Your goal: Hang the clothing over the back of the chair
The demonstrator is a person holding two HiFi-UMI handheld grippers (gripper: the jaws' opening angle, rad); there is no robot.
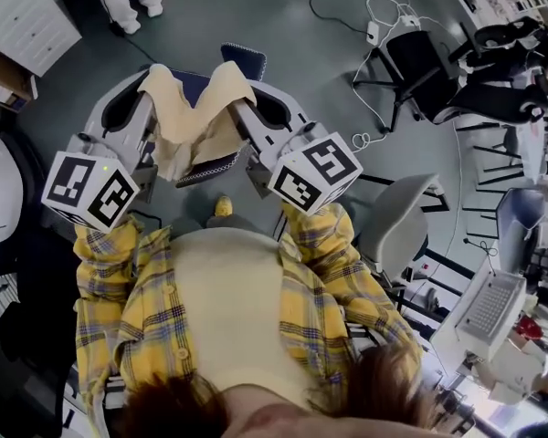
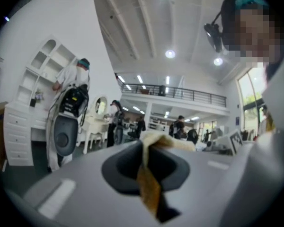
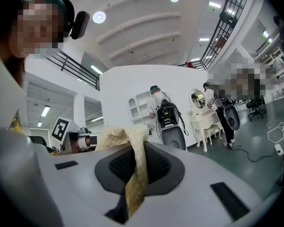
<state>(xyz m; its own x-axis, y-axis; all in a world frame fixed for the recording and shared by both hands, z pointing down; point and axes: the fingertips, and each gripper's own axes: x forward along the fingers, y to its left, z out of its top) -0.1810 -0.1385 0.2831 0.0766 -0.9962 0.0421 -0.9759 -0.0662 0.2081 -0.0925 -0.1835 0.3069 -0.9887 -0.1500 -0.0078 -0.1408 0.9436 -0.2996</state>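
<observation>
A cream-yellow garment point(image 1: 197, 109) hangs stretched between my two grippers, which point level. My left gripper point(image 1: 152, 88) is shut on its left corner and my right gripper point(image 1: 238, 97) is shut on its right corner. In the left gripper view the cloth point(image 2: 149, 187) is pinched between the closed jaws of the left gripper point(image 2: 144, 148). The right gripper view shows the same grip: the cloth point(image 3: 135, 183) runs down through the closed right gripper point(image 3: 137, 148). Under the garment lies a dark blue chair point(image 1: 245, 59), mostly hidden by cloth and grippers.
A black office chair point(image 1: 422, 69) with cables stands at the upper right. A pale grey chair point(image 1: 398, 224) is close on my right. White drawers point(image 1: 23, 16) sit at the top left. A person in white point(image 2: 75, 77) stands by white shelves point(image 2: 40, 63) ahead.
</observation>
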